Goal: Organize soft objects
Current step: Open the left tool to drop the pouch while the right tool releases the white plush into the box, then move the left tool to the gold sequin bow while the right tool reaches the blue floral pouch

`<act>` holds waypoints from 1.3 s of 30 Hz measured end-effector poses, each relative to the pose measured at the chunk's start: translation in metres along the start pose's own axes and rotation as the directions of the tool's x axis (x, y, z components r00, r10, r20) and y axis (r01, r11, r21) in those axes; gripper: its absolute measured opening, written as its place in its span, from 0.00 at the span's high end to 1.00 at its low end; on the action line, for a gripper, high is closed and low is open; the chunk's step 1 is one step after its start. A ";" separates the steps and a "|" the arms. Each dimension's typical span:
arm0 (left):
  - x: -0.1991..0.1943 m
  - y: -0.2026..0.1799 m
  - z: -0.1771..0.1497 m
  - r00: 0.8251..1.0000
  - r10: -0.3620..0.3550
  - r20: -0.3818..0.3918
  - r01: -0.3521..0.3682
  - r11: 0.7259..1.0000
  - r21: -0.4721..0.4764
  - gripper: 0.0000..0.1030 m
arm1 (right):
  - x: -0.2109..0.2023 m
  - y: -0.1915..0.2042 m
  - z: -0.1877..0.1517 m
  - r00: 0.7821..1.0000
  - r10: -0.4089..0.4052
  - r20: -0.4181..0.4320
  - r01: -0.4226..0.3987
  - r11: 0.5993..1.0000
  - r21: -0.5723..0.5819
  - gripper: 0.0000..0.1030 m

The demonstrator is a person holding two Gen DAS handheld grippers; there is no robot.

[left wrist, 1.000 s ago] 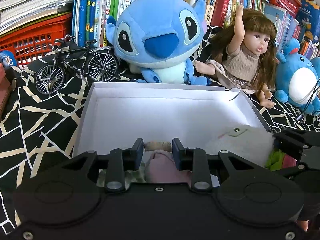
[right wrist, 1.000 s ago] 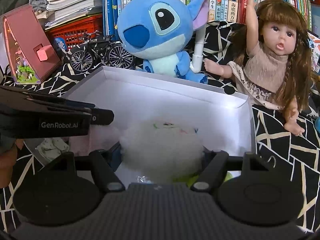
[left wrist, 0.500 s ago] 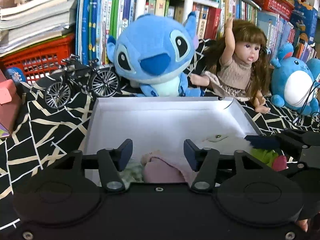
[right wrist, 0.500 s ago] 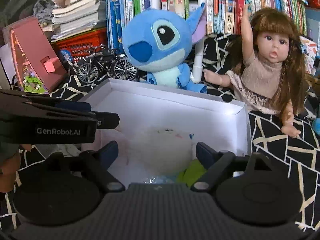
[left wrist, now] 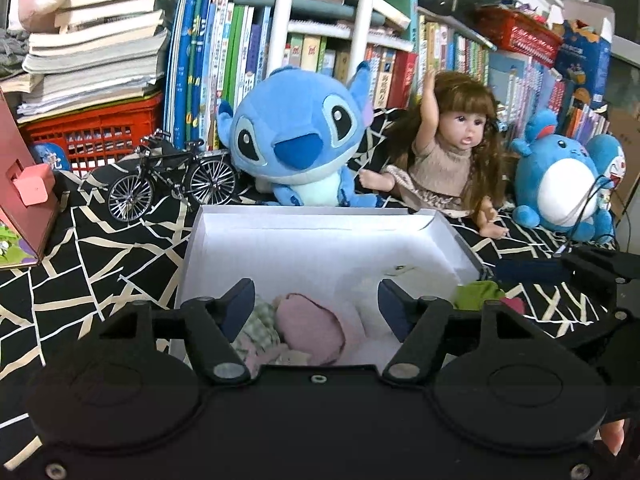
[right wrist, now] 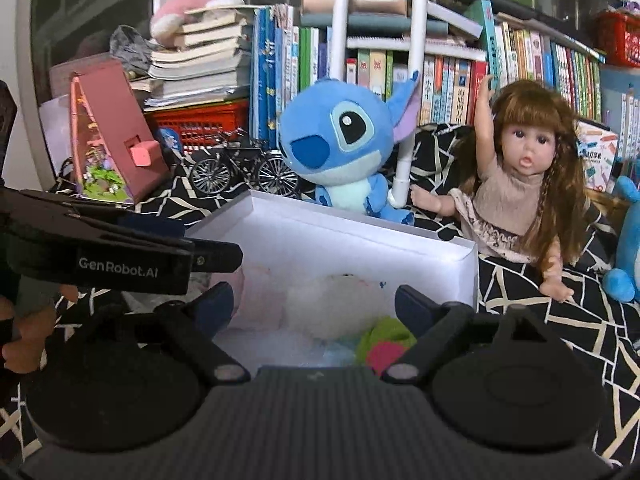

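Note:
A white open box (left wrist: 320,220) lies on the black patterned cloth; it also shows in the right wrist view (right wrist: 360,236). In it lie a pink soft toy (left wrist: 310,322) with checked cloth and a white fluffy toy (right wrist: 336,306) with green and pink parts (right wrist: 384,340). My left gripper (left wrist: 316,300) is open and empty above the pink toy. My right gripper (right wrist: 314,306) is open and empty above the white toy. The left gripper (right wrist: 120,256) shows from the side in the right wrist view.
Behind the box sit a blue Stitch plush (left wrist: 296,148), a doll (left wrist: 452,160), a blue round plush (left wrist: 564,188) and a model bicycle (left wrist: 172,180). A pink toy house (right wrist: 112,140), a red crate (left wrist: 92,136) and bookshelves stand at the back.
Both grippers opened and let go of their toys, which now lie in the box. Both grippers have drawn up and back from the box.

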State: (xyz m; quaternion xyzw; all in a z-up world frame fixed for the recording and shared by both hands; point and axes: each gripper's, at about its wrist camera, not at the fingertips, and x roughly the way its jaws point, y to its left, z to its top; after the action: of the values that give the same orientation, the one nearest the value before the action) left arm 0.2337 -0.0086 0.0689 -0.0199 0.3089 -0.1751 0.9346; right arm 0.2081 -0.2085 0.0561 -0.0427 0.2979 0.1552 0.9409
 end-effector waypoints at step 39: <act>-0.111 -0.034 -0.103 0.992 -0.101 0.073 0.094 0.991 0.094 0.20 | -0.095 0.012 -0.091 0.993 -0.016 0.113 0.028 0.994 -0.101 0.02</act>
State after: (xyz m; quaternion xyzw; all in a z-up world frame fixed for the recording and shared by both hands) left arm 0.0799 0.0047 0.0543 0.0007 0.2629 -0.2333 0.9362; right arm 0.0814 -0.2386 0.0365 -0.0856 0.2357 0.1620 0.9544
